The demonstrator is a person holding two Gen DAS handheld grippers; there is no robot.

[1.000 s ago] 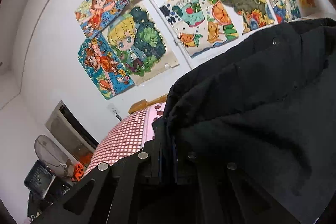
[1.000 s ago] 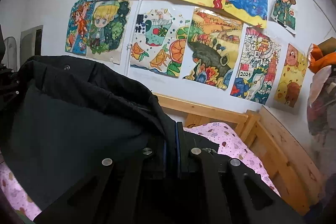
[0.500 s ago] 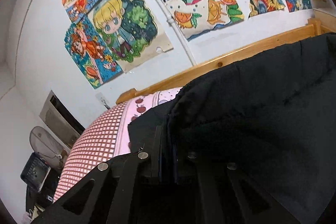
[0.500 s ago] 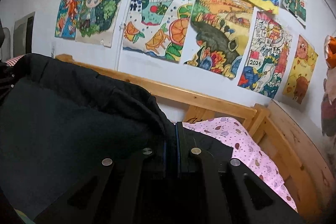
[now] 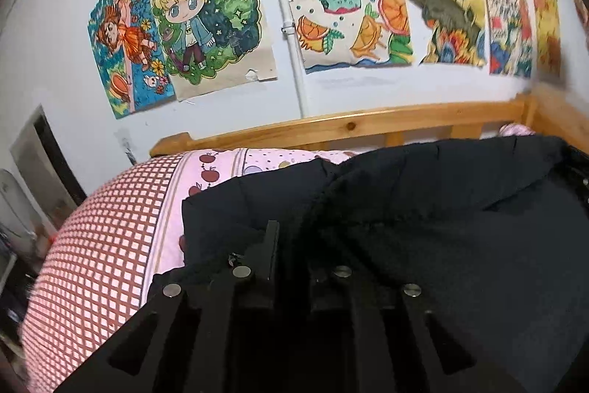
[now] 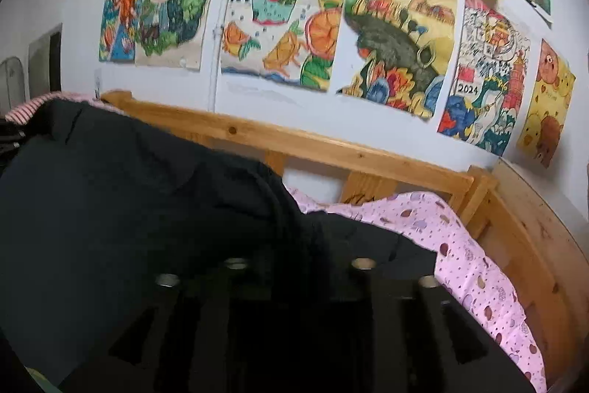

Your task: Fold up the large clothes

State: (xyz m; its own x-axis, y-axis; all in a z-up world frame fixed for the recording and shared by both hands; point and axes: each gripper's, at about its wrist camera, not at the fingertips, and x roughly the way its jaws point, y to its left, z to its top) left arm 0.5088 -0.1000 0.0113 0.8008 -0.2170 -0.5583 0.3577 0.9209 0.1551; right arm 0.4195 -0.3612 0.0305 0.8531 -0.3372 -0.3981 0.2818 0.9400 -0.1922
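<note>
Both grippers let go of a black garment on the bed

The left gripper (image 5: 291, 245) had its jaws just parting, barely open, with the black garment's (image 5: 423, 209) edge between them, loose or pinched I could not tell; the right gripper (image 6: 298, 256) had just spread its jaws wider, cloth lying slack between them, released; the garment lay folded over on the pink bedsheet (image 6: 471, 264); behind ran the wooden bed rail (image 5: 368, 126); beyond it coloured drawings (image 6: 279, 21) covered the white wall.
</note>
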